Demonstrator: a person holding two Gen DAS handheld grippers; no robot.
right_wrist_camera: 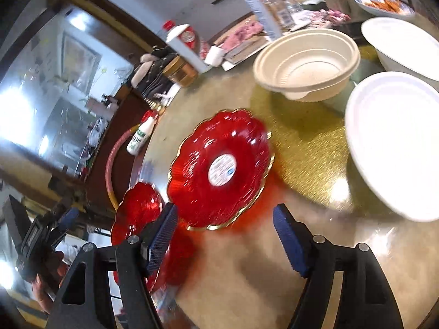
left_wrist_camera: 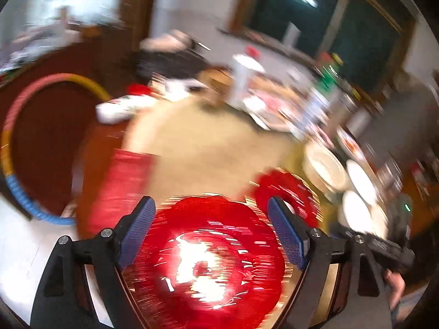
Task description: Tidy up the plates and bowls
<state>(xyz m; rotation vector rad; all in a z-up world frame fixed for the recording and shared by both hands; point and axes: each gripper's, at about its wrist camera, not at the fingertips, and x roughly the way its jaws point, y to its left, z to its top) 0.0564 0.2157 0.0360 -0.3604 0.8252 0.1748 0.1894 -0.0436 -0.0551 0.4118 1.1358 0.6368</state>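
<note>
The left gripper (left_wrist_camera: 211, 230) is hanging spread wide over a blurred red scalloped plate (left_wrist_camera: 214, 263) at the bottom centre. The right gripper (right_wrist_camera: 223, 235) is also gaping, empty, below a second red plate (right_wrist_camera: 219, 170) lying mid-frame on the counter (right_wrist_camera: 310, 150), cream bowls (right_wrist_camera: 306, 64) stacked upper right.

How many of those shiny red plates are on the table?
2. The larger red plate, with a round white sticker, lies mid-table just ahead of the right claw. The smaller red plate lies at the table's edge beyond the claw's left finger. Others may be hidden.
</note>
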